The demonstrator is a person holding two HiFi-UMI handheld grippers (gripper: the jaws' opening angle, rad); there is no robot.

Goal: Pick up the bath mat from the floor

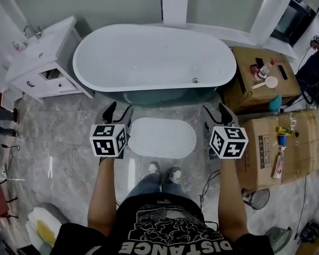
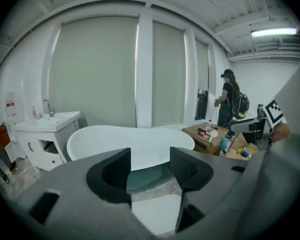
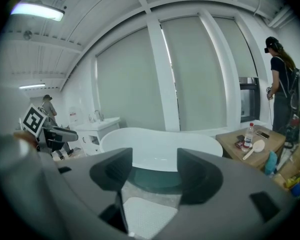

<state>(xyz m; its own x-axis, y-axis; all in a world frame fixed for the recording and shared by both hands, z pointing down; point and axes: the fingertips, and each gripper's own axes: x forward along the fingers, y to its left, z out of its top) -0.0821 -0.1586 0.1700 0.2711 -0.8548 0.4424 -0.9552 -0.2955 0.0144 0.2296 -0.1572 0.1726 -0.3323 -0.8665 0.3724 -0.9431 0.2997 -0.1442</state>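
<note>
Black T-shirt fabric (image 1: 165,232) with white print fills the bottom of the head view. Just past it the person's jeans (image 1: 148,187) and two pale sneakers (image 1: 164,170) stand on the grey marble-look floor (image 1: 58,142). The left gripper (image 1: 120,111) hovers above the floor just beside the left end of the bath mat (image 1: 162,137). The right gripper (image 1: 215,110) hangs near the mat's right end. Each gripper's own view shows its jaws standing apart with nothing between them; only the tub and the mat show past the gap. The white, oval, pebble-textured bath mat lies flat on the floor, directly in front of the sneakers and just before the white freestanding bathtub (image 1: 154,57). A white vanity (image 1: 42,52) with a sink stands left of the tub. Cardboard boxes (image 1: 263,81) carrying bottles and small items stand to the tub's right.
</note>
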